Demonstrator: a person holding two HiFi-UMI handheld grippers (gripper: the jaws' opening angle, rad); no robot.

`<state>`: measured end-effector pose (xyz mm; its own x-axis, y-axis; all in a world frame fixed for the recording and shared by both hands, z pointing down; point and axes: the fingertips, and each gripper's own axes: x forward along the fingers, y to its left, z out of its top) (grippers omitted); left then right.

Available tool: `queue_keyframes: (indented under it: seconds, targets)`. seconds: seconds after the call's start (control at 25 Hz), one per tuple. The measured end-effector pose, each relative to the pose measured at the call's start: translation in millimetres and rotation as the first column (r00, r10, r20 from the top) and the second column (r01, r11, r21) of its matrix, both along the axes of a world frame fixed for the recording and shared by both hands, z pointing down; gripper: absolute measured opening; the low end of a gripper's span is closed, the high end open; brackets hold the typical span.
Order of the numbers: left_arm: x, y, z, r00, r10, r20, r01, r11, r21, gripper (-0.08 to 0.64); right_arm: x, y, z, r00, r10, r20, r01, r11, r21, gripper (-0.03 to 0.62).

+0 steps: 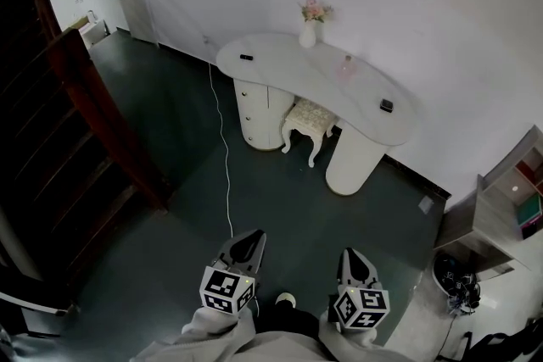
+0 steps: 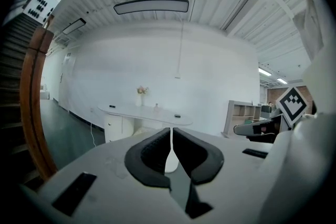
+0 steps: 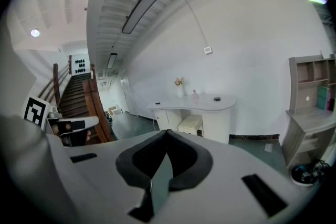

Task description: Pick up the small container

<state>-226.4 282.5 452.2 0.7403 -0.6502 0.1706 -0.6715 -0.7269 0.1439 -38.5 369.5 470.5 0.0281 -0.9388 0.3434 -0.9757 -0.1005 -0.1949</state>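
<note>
A white curved dressing table stands against the far wall, well away from both grippers. On it are a vase of pink flowers, a small pinkish bottle, a small dark container near the right end and a dark item at the left end. My left gripper and right gripper are held low above the dark floor. Both are shut with nothing between the jaws. The left gripper points at the table. The right gripper also faces the table.
A cushioned stool sits under the table. A white cable runs across the floor from the table toward me. A wooden stair banister rises on the left. A shelf unit and a bin stand on the right.
</note>
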Motion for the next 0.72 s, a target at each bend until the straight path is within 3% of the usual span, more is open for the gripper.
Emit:
queue_keyframes:
  seconds: [0.36, 0.72]
  targets:
    - [9, 7, 11, 0.999, -0.03, 0.019, 0.03, 0.999, -0.02, 0.023, 3, -11, 12, 0.998, -0.062, 0.023, 0.062, 0.998, -0.005, 0.049]
    - [9, 5, 21, 0.999, -0.044, 0.018, 0.045, 0.998, -0.05, 0.023, 3, -9, 24, 0.997, -0.066, 0.041, 0.067, 0.997, -0.032, 0.049]
